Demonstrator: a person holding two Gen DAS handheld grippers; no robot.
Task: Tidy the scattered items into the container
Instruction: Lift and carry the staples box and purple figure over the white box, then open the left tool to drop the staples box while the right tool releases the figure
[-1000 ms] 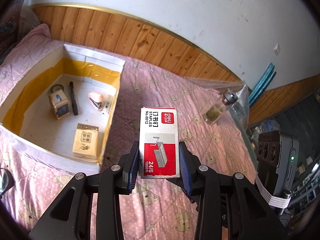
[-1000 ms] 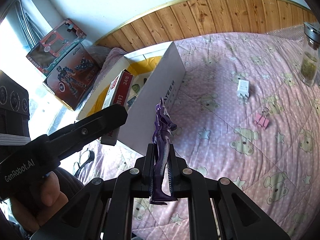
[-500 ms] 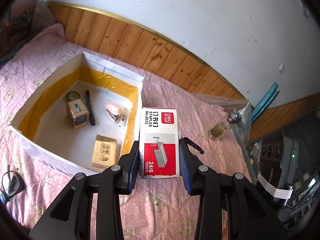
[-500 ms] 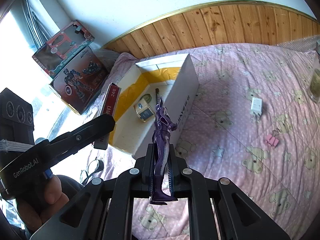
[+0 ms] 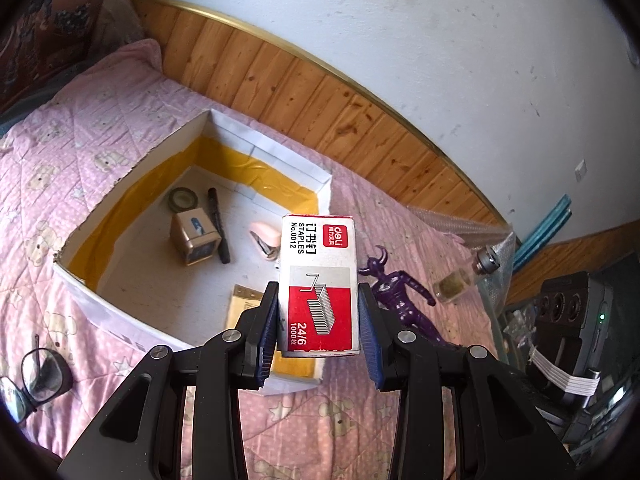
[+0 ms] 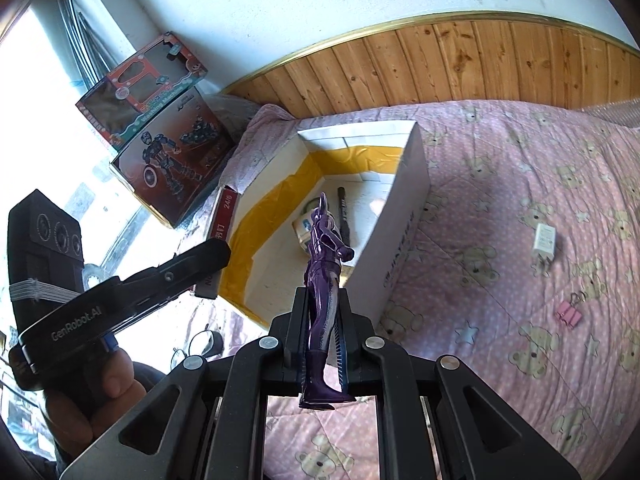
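My left gripper (image 5: 319, 320) is shut on a red and white staples box (image 5: 318, 284), held over the near right corner of the white cardboard box (image 5: 124, 176) with yellow tape inside. In that box lie a small cube box (image 5: 195, 240), a black pen (image 5: 218, 230), a pink stapler (image 5: 264, 238), a tape roll (image 5: 183, 199) and a tan packet (image 5: 244, 308). My right gripper (image 6: 322, 332) is shut on the legs of a purple figurine (image 6: 324, 280), upright just before the box's near wall (image 6: 400, 248). The figurine (image 5: 400, 300) also shows beside the staples box.
On the pink bear quilt lie a white charger (image 6: 544, 242), a pink binder clip (image 6: 570, 312) and eyeglasses (image 5: 36, 376). A glass bottle (image 5: 460, 284) lies at the far right. Toy boxes (image 6: 160, 136) stand by the wall at the left. A hand (image 6: 92, 396) holds the left gripper.
Both grippers have moved toward the white box with their loads. The staples box now overlaps the box's near corner, and the figurine has come into the left wrist view.
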